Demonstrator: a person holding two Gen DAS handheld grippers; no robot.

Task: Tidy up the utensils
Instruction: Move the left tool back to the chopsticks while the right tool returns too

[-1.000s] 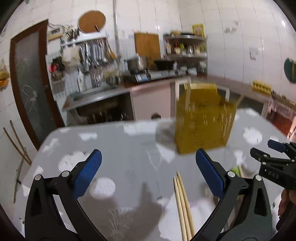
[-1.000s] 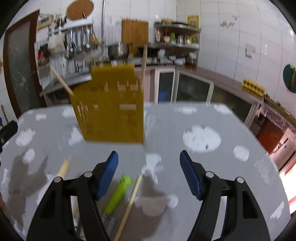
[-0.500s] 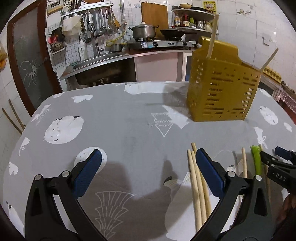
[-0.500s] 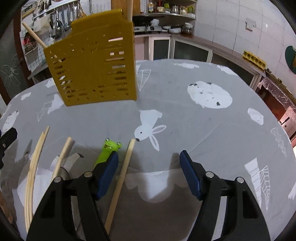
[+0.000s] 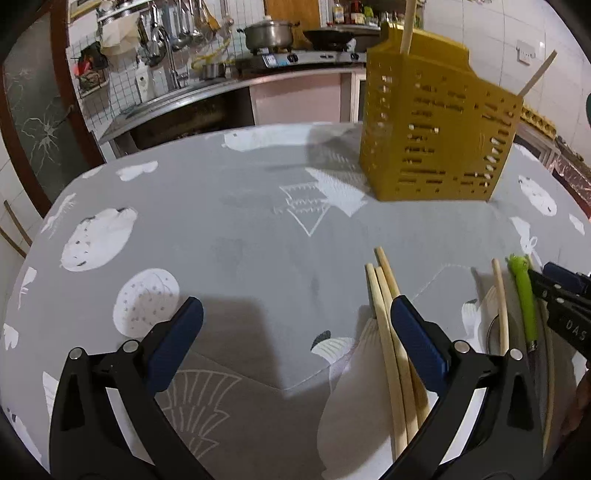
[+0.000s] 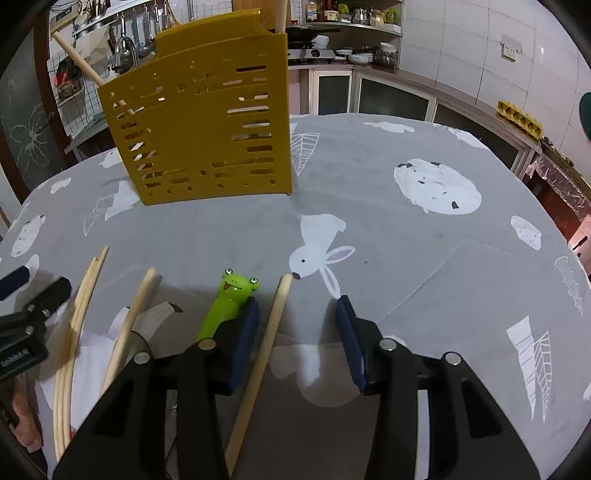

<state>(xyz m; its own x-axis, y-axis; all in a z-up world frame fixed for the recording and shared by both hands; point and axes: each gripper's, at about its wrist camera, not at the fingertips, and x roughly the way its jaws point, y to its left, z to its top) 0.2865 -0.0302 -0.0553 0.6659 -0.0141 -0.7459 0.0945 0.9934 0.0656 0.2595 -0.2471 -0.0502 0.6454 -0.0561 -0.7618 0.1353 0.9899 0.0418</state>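
A grey tablecloth [image 6: 406,288] printed with white rabbits, leaves and speckled ovals covers the table; the fabric looks soft and shows fold creases. On its far side stands a mustard-yellow plastic utensil holder [image 6: 199,129], boxy and upright, its walls pierced with rows of short slots. 2 pale wooden sticks [image 6: 281,14] rise out of its top, 1 nearly upright, the other leaning outward to the side.

The loose utensils lie flat on the cloth near the cameras, their long axes all running roughly from the cameras toward the holder. In the right wrist view a round, smooth wooden chopstick [image 6: 266,339] lies between the blue pads of the right gripper [image 6: 295,339], its blunt tip pointing away, just short of a rabbit print. The jaws are closing at a middling gap; neither pad presses the stick. Just left of it lies a glossy green frog-headed utensil [image 6: 231,299], face end away, its handle passing under the left pad. Further left lie another single chopstick [image 6: 133,317] and a bundle of 3 thin chopsticks [image 6: 79,317], slightly bowed.

The left gripper [image 5: 295,332] hangs above the cloth with its jaws spread wide and nothing between them; the bundle lies just inside its right-hand pad.
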